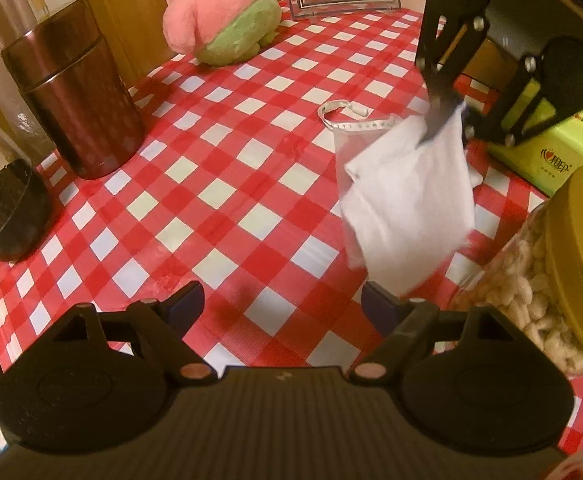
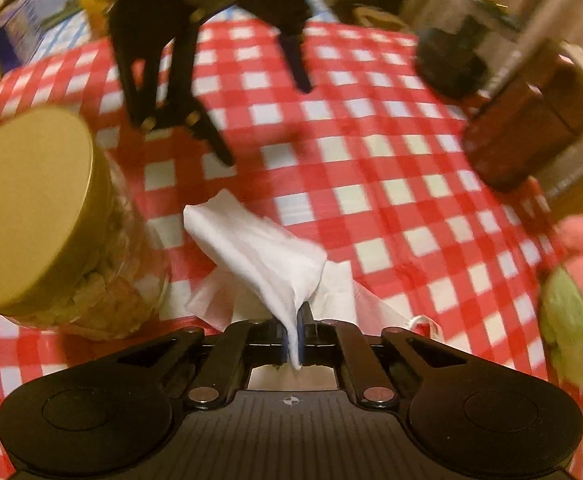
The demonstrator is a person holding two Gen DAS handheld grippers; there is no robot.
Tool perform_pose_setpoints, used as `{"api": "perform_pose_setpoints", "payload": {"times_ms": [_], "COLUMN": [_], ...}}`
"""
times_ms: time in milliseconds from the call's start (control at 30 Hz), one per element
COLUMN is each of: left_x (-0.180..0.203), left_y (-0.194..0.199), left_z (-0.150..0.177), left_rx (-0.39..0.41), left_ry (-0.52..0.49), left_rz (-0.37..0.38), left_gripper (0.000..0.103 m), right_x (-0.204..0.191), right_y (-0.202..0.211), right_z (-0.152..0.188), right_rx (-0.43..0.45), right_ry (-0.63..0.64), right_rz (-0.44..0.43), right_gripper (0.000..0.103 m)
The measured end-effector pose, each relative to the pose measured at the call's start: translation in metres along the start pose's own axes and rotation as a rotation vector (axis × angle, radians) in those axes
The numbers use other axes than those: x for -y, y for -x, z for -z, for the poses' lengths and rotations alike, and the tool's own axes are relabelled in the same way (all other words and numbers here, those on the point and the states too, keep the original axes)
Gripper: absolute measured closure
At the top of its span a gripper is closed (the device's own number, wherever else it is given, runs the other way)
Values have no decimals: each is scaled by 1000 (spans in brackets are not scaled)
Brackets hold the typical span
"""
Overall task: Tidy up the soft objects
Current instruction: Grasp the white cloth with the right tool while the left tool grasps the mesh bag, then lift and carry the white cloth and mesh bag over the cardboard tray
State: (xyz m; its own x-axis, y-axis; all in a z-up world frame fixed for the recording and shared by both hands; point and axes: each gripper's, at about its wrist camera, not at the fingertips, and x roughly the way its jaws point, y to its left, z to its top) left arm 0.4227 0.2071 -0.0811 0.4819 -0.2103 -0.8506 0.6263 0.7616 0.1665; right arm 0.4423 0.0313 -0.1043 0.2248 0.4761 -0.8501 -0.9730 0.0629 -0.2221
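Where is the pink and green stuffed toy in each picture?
Left wrist view: the pink and green stuffed toy sits at the top, left of centre, at the far edge of the checked tablecloth.
Right wrist view: the toy is at the right edge, cut off and blurred.
Shared landmark: the gold-lidded jar, lower right in the left view, left in the right view.

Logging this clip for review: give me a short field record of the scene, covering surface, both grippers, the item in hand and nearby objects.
surface: table with red and white checked cloth
right gripper: shut on a corner of the white cloth
white cloth: hanging from the pinch, lifted above the table
left gripper: open, nothing between its fingers, near the cloth's lower edge
under the cloth: clear bag lying flat
soft toy: pink and green plush at the far edge
hard items: brown canister, gold-lidded jar, green tissue pack
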Motion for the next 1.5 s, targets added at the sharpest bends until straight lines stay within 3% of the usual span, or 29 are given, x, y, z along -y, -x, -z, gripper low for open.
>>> {"api": "perform_pose_setpoints", "payload": {"times_ms": [333, 567, 833, 1067, 1233, 1333, 1400, 1500], "left_x": [7, 14, 32, 53, 65, 63, 61, 57], "left_y": [0, -13, -57, -93, -102, -101, -99, -96], "left_z": [-28, -56, -87, -103, -103, -103, -104, -106], "left_rx": [24, 47, 3, -109, -158, -163, -162, -182], "left_ry": [15, 39, 70, -21, -100, -82, -68, -55], "left_rz": [19, 76, 178, 193, 143, 171, 168, 157], "left_gripper": [19, 19, 16, 16, 33, 56, 76, 93], "right_x": [31, 47, 58, 61, 61, 62, 62, 60], "right_y": [68, 88, 99, 105, 108, 110, 111, 116], "right_z": [27, 43, 64, 79, 87, 90, 91, 92], "right_rx": [100, 74, 62, 74, 80, 84, 87, 94], "right_ry": [-329, -488, -590, -648, -675, -687, -696, -704], "right_rz": [41, 123, 205, 243, 258, 263, 265, 263], "right_gripper": [99, 99, 99, 99, 99, 99, 99, 99]}}
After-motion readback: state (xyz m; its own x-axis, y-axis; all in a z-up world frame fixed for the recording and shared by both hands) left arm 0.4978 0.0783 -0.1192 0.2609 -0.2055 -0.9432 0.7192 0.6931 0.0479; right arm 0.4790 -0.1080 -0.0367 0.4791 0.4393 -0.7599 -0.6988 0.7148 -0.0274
